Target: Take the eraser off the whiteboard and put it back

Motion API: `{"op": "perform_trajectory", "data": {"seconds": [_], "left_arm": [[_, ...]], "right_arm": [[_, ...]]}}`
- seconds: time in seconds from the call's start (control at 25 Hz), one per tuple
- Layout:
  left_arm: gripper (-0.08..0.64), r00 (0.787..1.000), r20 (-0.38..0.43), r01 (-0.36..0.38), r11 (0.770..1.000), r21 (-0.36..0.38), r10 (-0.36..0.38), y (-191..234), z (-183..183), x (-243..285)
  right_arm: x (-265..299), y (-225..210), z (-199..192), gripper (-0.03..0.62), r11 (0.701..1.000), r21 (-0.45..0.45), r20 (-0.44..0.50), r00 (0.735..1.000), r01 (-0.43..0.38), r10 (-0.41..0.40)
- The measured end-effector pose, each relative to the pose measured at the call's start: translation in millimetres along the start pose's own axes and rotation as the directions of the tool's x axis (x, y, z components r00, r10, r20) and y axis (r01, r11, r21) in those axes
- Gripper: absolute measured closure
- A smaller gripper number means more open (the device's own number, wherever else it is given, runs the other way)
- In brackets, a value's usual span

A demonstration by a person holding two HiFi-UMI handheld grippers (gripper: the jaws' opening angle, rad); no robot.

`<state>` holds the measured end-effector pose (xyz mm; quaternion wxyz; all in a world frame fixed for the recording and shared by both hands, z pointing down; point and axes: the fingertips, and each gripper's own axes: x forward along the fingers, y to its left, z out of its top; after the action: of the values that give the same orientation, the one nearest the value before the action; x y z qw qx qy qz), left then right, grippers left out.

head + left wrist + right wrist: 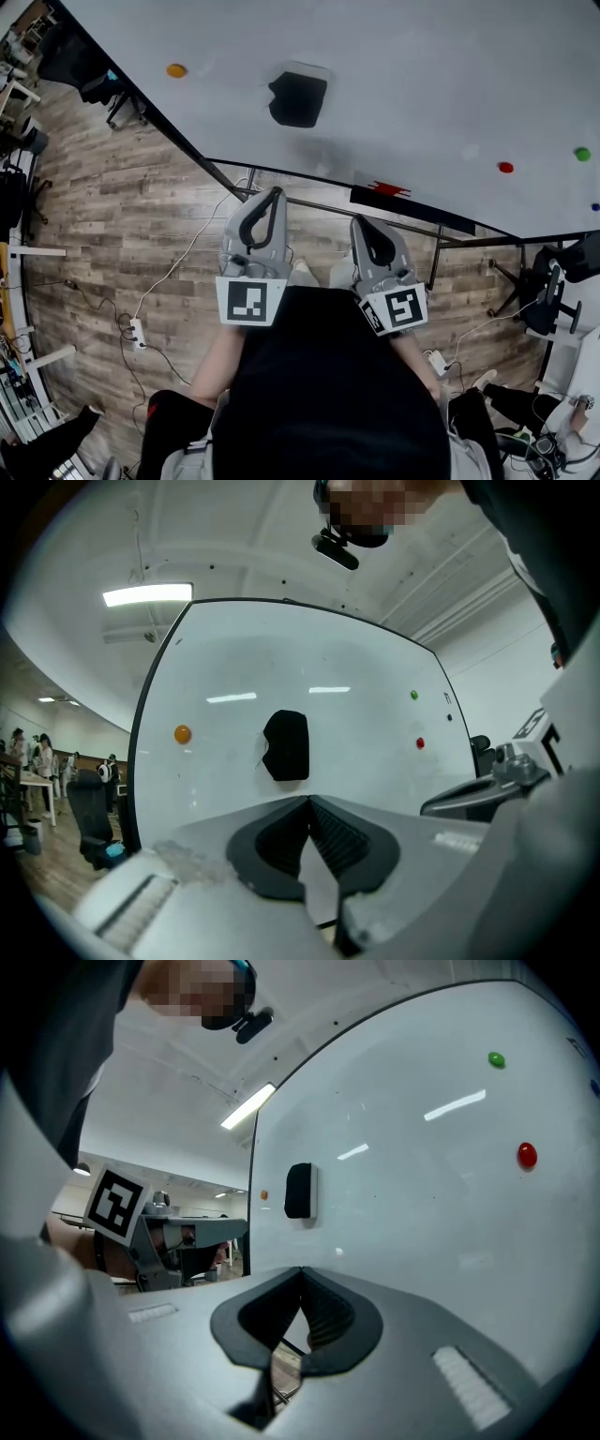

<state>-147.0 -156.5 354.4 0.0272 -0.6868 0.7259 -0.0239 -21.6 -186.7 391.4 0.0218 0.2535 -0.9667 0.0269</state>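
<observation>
A black eraser sticks to the whiteboard, a little left of its middle. In the left gripper view the eraser stands straight ahead, beyond the jaw tips and well apart from them. My left gripper is shut with its tips meeting and nothing between them. My right gripper is beside it, also shut and empty, and sees the eraser from the side. Both point level at the board, short of it.
Magnets dot the board: orange left of the eraser, red and green at the right. A red marker lies on the board's tray. Cables and a power strip lie on the wooden floor; office chairs stand around.
</observation>
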Motion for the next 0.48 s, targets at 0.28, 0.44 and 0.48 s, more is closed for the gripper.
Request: {"op": "perform_trajectory", "data": {"seconds": [0.28,0.44,0.48], "left_arm": [[0.557,0.998,-0.047,0.028,0.999,-0.041,-0.03,-8,-32,-19],[0.557,0.996,-0.067,0.054,0.997,-0.047,-0.057,-16,-48,-28],[0.557,0.995,-0.073,0.059,0.997,-0.046,-0.063,-18,-51,-29]], "right_arm": [[7,8,3,0.589,1.0,-0.007,0.007,1.0,-0.03,0.03],[12,8,3,0.589,0.999,-0.005,0.004,0.999,-0.037,0.037],[13,9,2,0.589,0.999,-0.004,0.003,0.999,-0.04,0.04]]}}
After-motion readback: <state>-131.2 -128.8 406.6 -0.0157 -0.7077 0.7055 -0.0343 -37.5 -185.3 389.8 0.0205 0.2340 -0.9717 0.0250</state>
